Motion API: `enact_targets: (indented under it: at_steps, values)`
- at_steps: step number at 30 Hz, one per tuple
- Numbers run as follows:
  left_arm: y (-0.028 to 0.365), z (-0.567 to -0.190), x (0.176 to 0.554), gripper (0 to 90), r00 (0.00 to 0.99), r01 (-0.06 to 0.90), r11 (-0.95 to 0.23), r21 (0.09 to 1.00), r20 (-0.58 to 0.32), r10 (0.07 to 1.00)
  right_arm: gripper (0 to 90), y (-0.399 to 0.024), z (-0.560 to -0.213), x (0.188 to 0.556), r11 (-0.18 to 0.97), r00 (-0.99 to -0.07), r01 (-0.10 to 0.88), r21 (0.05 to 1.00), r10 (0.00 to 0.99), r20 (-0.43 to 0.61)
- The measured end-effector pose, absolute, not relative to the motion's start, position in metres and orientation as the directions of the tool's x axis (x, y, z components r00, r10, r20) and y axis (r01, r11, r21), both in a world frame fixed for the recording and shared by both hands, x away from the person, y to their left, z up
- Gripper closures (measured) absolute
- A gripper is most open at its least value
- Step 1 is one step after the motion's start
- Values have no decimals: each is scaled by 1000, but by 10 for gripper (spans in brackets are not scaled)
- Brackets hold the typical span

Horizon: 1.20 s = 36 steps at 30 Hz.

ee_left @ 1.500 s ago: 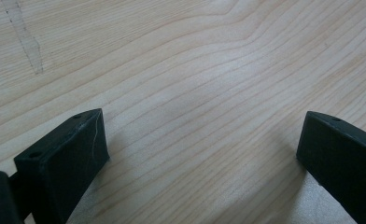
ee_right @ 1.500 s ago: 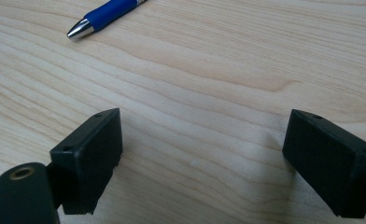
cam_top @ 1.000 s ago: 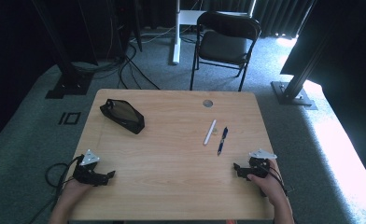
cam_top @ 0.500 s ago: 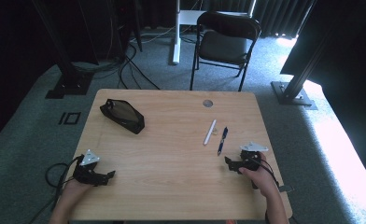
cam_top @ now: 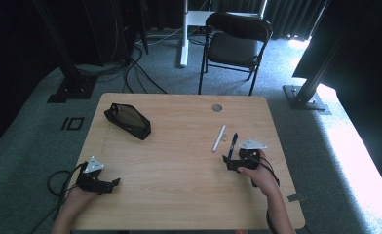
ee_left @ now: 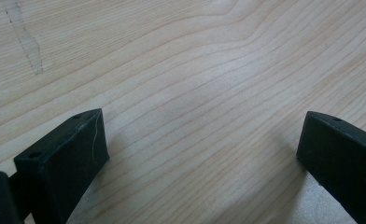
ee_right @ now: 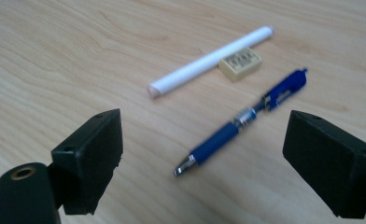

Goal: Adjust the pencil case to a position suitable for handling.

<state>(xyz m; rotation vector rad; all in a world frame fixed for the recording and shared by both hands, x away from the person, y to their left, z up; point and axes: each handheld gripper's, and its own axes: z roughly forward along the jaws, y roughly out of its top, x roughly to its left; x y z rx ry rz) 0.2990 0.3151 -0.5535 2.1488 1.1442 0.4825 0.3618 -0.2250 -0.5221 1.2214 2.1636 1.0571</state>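
A blue pen (ee_right: 239,124) lies on the wooden table (cam_top: 179,165), right of centre, with a white pen (ee_right: 209,61) and a small cream eraser (ee_right: 240,62) just beyond it. My right gripper (ee_right: 204,154) is open, its jaws wide apart, just short of the blue pen's tip. From above, the right gripper (cam_top: 233,163) sits right behind the blue pen (cam_top: 233,144) and white pen (cam_top: 219,138). My left gripper (cam_top: 108,185) rests open at the table's front left corner, nothing between its jaws over bare wood (ee_left: 195,116).
A black mesh pouch (cam_top: 128,120) lies at the back left of the table. A round cable grommet (cam_top: 217,107) sits near the far edge. A folding chair (cam_top: 235,46) and a desk leg stand beyond the table; cables run on the carpet.
My right gripper has moved forward and left from the table's front right edge up to the blue pen. The left gripper has stayed put.
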Motion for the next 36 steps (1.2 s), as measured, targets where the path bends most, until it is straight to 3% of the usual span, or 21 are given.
enact_targets:
  at_steps: [36]
  values:
    - [315,-553,299,21,552,595,-410,691,19,834,119,-122,-511,401,366,-675,441,819,737,34]
